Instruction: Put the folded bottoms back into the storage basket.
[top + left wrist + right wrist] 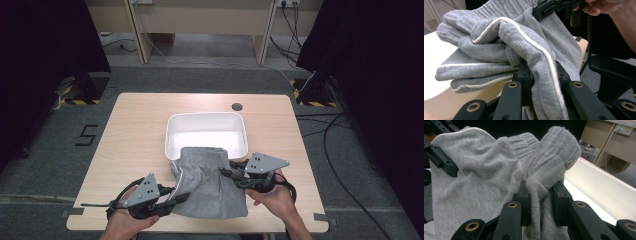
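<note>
Two hand-held grippers, left (176, 196) and right (229, 172), are each clamped on the folded grey garment (210, 185), held at the white bin's (206, 120) near rim above the desk (135, 130). Lifting it into the bin is judged next.

Each hand holds a black gripper topped with a grey three-cornered plate dotted with small dark holes: the left gripper (172, 197) at seven o'clock on the table, the right gripper (231, 175) at five. Black cables loop off both. Close up, the jaws are matte black bars with brass-ringed pivot holes. The forearms are bare, no sleeves showing.
</note>
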Action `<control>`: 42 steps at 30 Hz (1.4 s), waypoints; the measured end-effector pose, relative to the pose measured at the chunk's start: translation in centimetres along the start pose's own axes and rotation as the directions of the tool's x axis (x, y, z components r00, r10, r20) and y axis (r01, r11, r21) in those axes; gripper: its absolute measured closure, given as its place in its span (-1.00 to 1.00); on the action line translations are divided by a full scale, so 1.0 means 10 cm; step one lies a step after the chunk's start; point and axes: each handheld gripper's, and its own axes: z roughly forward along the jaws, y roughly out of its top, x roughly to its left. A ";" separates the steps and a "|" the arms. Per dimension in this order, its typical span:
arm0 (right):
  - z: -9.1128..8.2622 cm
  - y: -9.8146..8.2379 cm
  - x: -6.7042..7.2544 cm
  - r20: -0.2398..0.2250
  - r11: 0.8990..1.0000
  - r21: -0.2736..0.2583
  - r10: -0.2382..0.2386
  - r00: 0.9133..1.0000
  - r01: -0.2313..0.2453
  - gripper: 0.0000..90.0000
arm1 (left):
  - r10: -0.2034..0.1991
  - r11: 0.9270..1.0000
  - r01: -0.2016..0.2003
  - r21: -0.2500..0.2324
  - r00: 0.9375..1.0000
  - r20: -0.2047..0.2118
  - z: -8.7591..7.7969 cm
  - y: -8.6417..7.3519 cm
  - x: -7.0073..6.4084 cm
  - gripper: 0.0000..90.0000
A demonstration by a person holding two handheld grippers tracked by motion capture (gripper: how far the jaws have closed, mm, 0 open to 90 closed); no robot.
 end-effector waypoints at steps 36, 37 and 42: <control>0.30 0.60 -0.78 0.028 0.998 0.066 -0.014 1.000 0.013 0.62 | -0.056 0.997 0.053 -0.049 0.995 -0.078 0.29 0.54 0.71 0.62; 0.32 0.61 -0.80 0.029 0.997 0.073 -0.011 1.000 0.009 0.62 | -0.056 0.997 0.053 -0.049 0.995 -0.078 0.29 0.54 0.71 0.62; 0.38 0.67 -0.91 0.035 0.996 0.091 -0.014 0.999 0.011 0.62 | -0.079 0.996 0.075 -0.057 0.993 -0.085 0.36 0.57 0.83 0.62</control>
